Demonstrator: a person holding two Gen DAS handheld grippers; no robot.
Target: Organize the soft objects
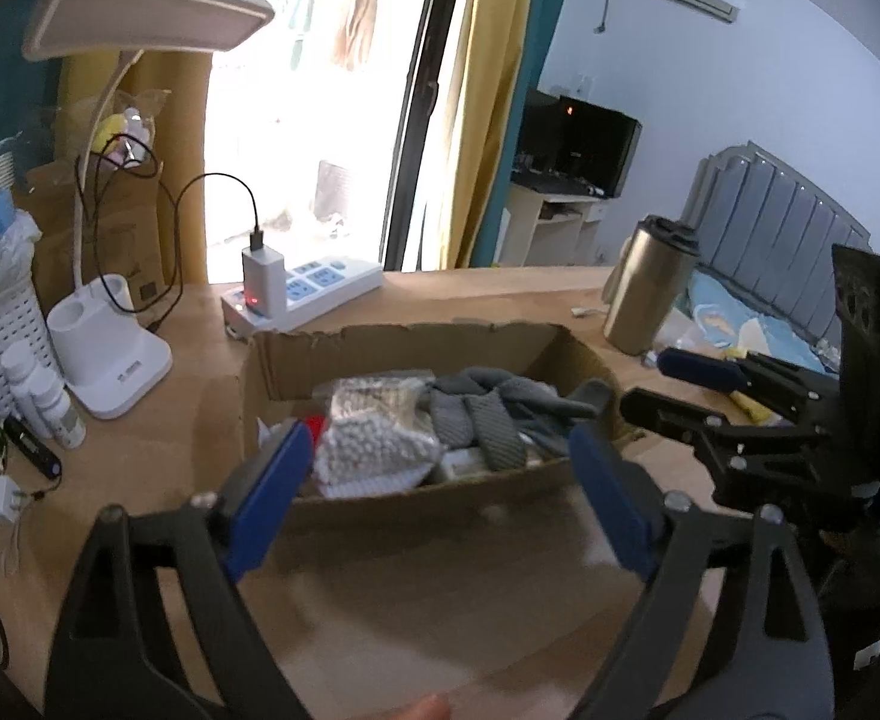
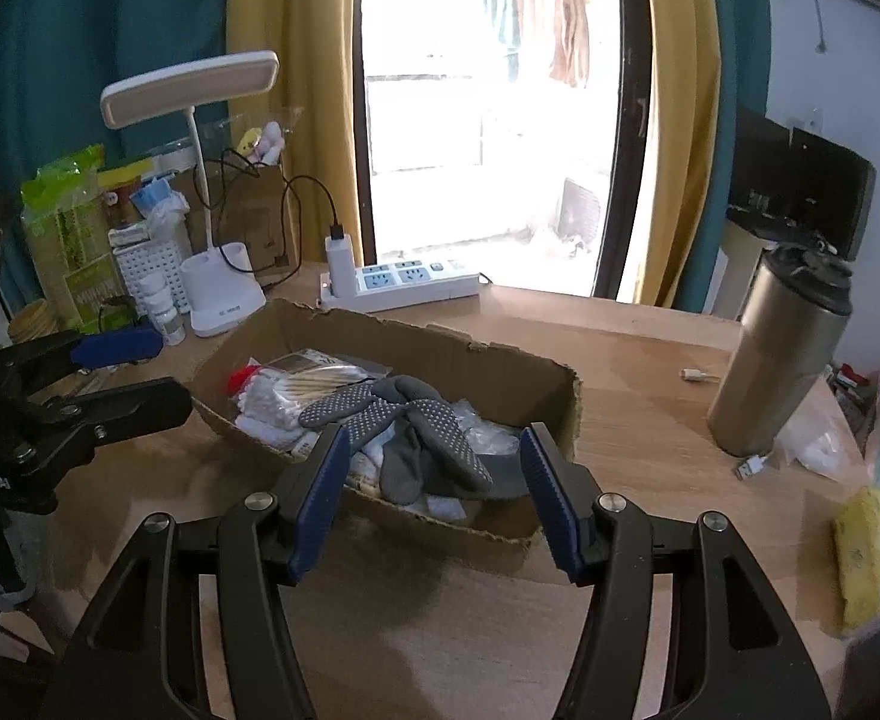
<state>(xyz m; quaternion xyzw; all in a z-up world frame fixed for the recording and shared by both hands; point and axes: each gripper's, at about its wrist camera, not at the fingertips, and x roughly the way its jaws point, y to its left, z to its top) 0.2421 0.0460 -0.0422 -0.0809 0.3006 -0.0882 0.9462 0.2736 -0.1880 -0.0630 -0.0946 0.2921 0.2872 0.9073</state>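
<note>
Left claw (image 1: 440, 480): wide open, nothing between the blue pads, poised in front of the near wall of the cardboard box (image 1: 416, 507).
Right claw (image 2: 434, 492): about half open, empty, aimed at the same box from the other side.
Soft things: grey dotted socks (image 2: 398, 426) draped over white knitted cloth (image 1: 374, 450) and plastic-wrapped packets, all inside the box; part of one sock hangs close to the near rim.
Desk (image 2: 637, 414): steel flask (image 2: 781, 354) standing right of the box, power strip (image 2: 404, 282) and white lamp base (image 2: 224, 300) behind it.
Risk, snag: likely drag of a loose sock out over the low torn rim if a pad catches it on a lift.
Risk, box: light cardboard, easily shoved toward the power strip by a low approach.
Risk, flask: tall and tippable if the right claw swings wide.
Risk, claws: close together over one box, so a collision is possible.
</note>
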